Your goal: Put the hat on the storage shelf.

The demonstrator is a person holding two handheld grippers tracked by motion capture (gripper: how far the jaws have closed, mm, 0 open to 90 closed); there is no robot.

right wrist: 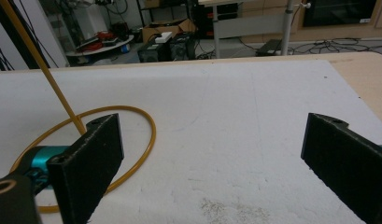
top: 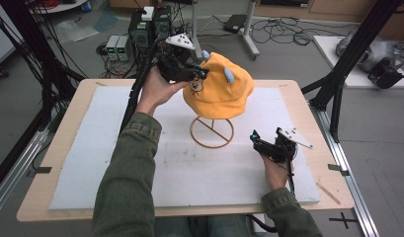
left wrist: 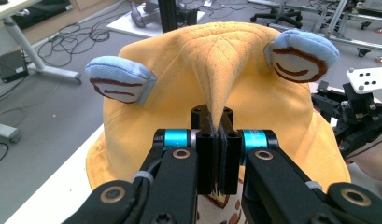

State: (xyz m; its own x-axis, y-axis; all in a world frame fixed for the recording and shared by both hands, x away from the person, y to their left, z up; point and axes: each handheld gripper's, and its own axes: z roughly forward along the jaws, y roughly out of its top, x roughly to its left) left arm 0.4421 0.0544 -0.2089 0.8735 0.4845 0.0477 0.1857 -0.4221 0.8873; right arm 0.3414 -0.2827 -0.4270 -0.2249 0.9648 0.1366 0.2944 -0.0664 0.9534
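Hat (top: 220,91), of soft quilted orange cloth with two padded blue ears, is seen at upper centre of the high view, draped on a thin yellow wire stand (top: 212,132). A peaked fold of its crown is pinched between the closed jaws of the left gripper (top: 202,74). The right gripper (top: 254,137), jaws wide apart and empty, is held low at lower right. Should the fold slip, or the brim catch, the light ring-based stand is probably tipped.
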